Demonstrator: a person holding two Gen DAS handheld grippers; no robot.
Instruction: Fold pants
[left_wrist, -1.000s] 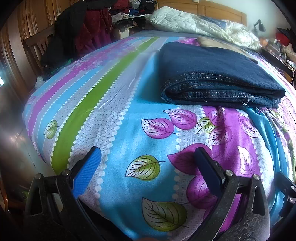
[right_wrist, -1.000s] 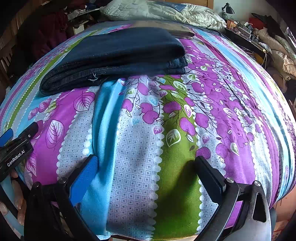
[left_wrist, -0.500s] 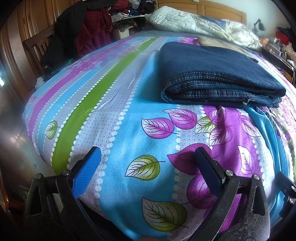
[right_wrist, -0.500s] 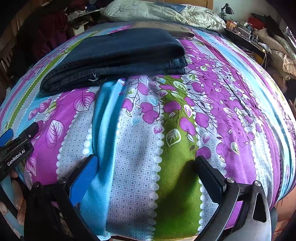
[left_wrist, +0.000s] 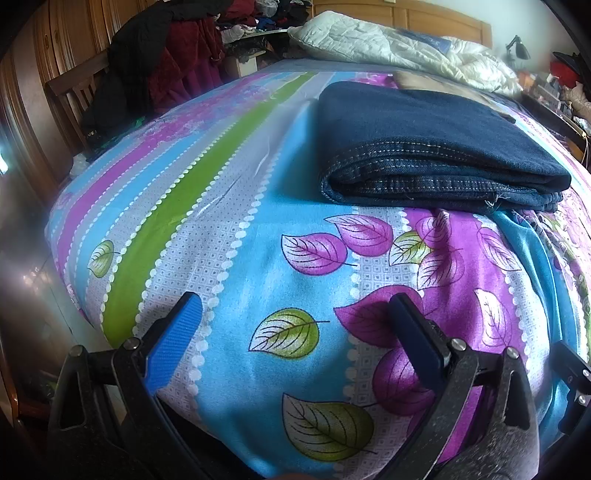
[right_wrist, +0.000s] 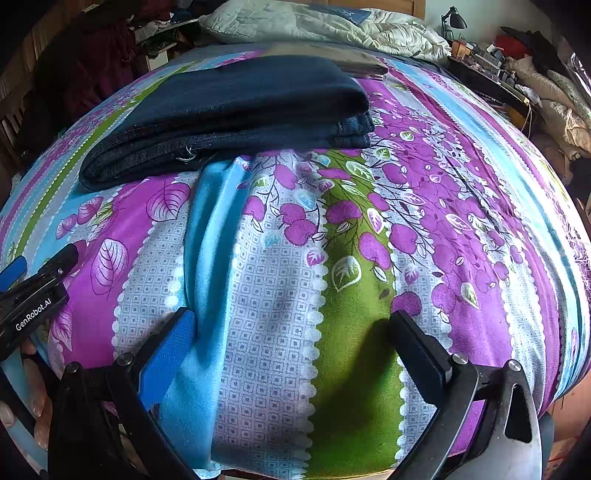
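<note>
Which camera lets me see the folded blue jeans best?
The left wrist view. There the jeans fill more of the picture, brightly lit, with the stacked folded layers and pale stitching clear along the near edge. The right wrist view shows the same jeans darker, in shadow, so the layers are harder to make out.

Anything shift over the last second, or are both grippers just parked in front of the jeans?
Nothing visibly changed. The folded jeans lie in the same spot on the bedspread, and the left gripper and right gripper both stay open, empty and short of the pants.
</note>
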